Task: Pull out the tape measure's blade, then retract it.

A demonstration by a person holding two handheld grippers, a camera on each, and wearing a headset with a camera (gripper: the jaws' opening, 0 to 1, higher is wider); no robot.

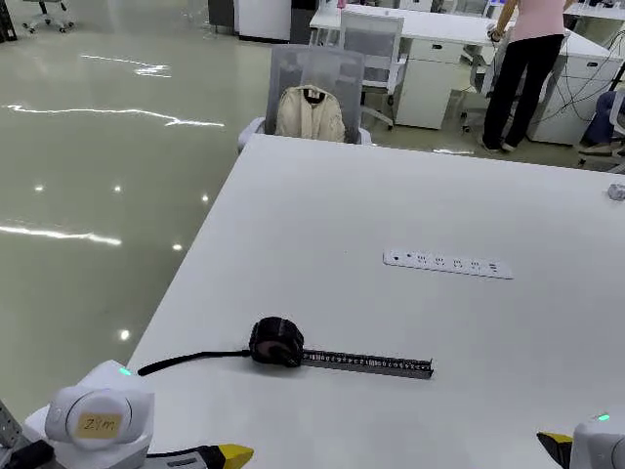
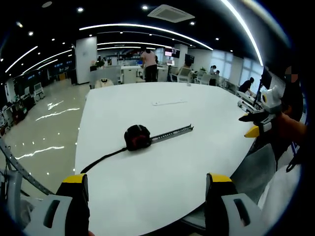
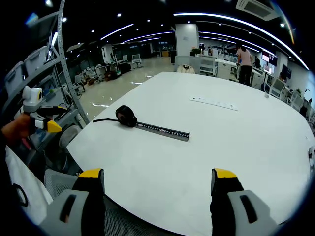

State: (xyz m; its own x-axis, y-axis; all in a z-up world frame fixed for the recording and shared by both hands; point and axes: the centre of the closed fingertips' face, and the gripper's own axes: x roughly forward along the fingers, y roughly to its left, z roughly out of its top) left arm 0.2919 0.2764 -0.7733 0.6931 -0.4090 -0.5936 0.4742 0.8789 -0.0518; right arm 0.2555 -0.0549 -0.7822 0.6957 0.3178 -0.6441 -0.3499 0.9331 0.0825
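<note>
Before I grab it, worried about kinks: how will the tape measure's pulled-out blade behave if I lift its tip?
The blade lies straight and flat on the table, so probably springy-stiff, though it may buckle. The chunky case likely anchors it; its strap looks limp.

Head view: high, tilted down and forward over the tabletop (image 1: 322, 225), its far edge in the upper frame. Left gripper view: low, off the near edge, facing across it; tape measure (image 2: 137, 137) centre, fairly near. Right gripper view: low, same edge, farther back. All share tape measure, power strip (image 1: 447, 264).
</note>
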